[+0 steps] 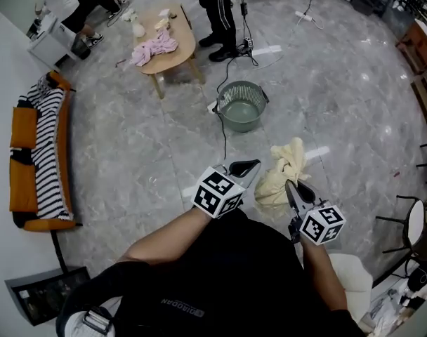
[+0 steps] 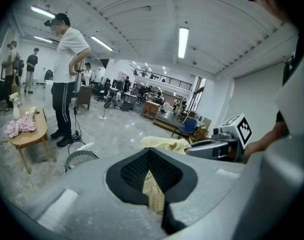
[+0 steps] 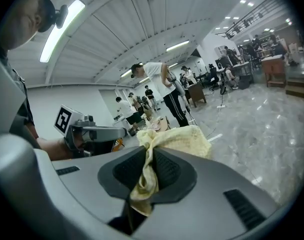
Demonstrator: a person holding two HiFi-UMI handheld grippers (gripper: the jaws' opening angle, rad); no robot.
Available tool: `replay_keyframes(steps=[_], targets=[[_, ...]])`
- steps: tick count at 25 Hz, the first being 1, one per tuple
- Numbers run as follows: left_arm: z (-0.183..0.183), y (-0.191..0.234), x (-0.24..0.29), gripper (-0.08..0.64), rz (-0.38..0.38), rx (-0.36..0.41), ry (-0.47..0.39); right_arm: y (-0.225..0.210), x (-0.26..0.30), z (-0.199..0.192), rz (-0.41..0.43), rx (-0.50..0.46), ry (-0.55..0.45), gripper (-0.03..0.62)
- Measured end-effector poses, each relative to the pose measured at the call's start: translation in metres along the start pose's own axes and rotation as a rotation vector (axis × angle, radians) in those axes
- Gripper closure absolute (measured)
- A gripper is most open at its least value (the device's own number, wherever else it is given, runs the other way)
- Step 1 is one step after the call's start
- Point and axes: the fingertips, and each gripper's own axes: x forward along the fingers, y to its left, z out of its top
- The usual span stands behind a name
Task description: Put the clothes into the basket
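both grippers held one yellow cloth (image 1: 285, 166) up in front of the person. the left gripper (image 1: 246, 168) had its jaws pressed on a thin fold of it, with the fabric showing in the slit between the pads. the right gripper (image 1: 293, 188) pinched a thicker, twisted bunch, and the rest of the cloth was heaped above its jaws. the cloth hung between the two, bunched closer to the right one. the basket (image 1: 242, 124) stood on the floor straight ahead, well apart from the cloth and a little toward the left gripper's side, so the left hand was the nearer one. the move seemed to call for a forward reach, then a drop over the open rim. a pink cloth (image 1: 156, 47) lay on the table (image 1: 185, 42) beyond the basket
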Motion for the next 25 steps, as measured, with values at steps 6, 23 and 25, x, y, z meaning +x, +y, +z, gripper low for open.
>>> replay_keyframes(steps=[6, 23, 25], targets=[[0.008, 0.059, -0.017, 0.56, 0.027, -0.022, -0.004, 0.005, 0.06, 0.01, 0.018, 0.078, 0.028, 0.534], [0.014, 0.17, -0.038, 0.56, 0.193, -0.131, -0.04, 0.017, 0.171, 0.06, 0.139, -0.012, 0.068, 0.535], [0.02, 0.18, -0.035, 0.56, 0.205, -0.135, -0.044, 0.014, 0.183, 0.067, 0.15, -0.026, 0.069, 0.534]])
